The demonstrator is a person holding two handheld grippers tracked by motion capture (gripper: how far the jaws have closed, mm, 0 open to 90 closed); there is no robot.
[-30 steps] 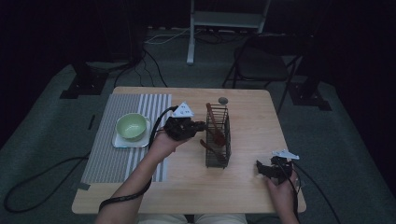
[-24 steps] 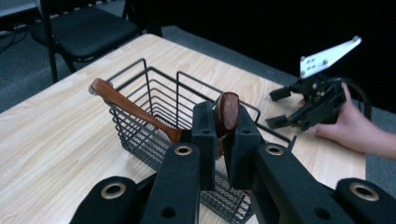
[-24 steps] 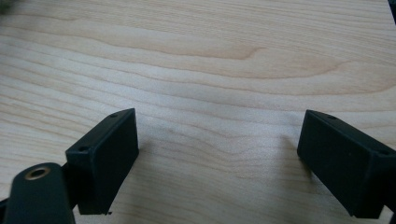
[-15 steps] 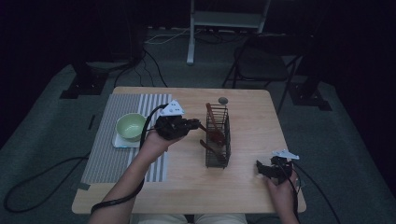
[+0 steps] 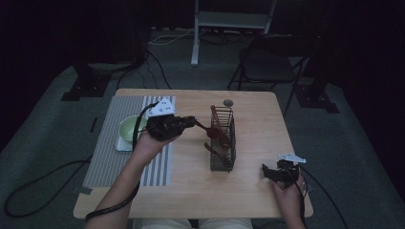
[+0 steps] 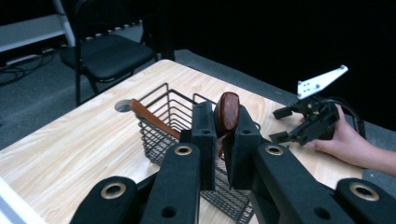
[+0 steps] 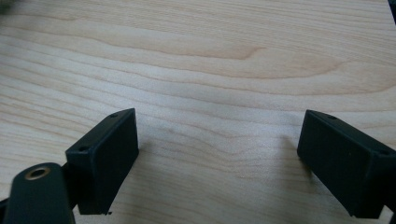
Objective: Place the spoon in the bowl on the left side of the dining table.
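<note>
A wooden table (image 5: 191,191) is seen from above in a dim room, with a black wire basket (image 5: 223,143) standing near its middle; every place here is given relative to that basket. Far to the basket's left, a grey striped placemat (image 5: 107,157) covers the table's left side, and on it a pale green bowl (image 5: 128,130) sits on a small white square dish (image 5: 120,144). Between the mat and the basket, the person's left hand holds the left gripper (image 5: 190,122), raised above the table and pointing toward the basket. Its jaws are clamped on a dark wooden spoon (image 5: 206,129), which hangs in the air just left of the basket's rim; in the left gripper view the spoon's rounded brown end (image 6: 227,113) stands pinched between the two black pads. Inside the basket, more wooden utensils (image 5: 218,125) lean against the wires, one long handle (image 6: 153,119) slanting across the top. Just behind the basket, a small grey round object (image 5: 228,102) lies on the table. To the basket's right, near the table's front corner, the right gripper (image 5: 265,172) rests low on the wood with its jaws spread wide and nothing between them. Judging by this, one spoon is lifted clear of the basket and not yet set down, and the other utensils remain to be taken out.
</note>
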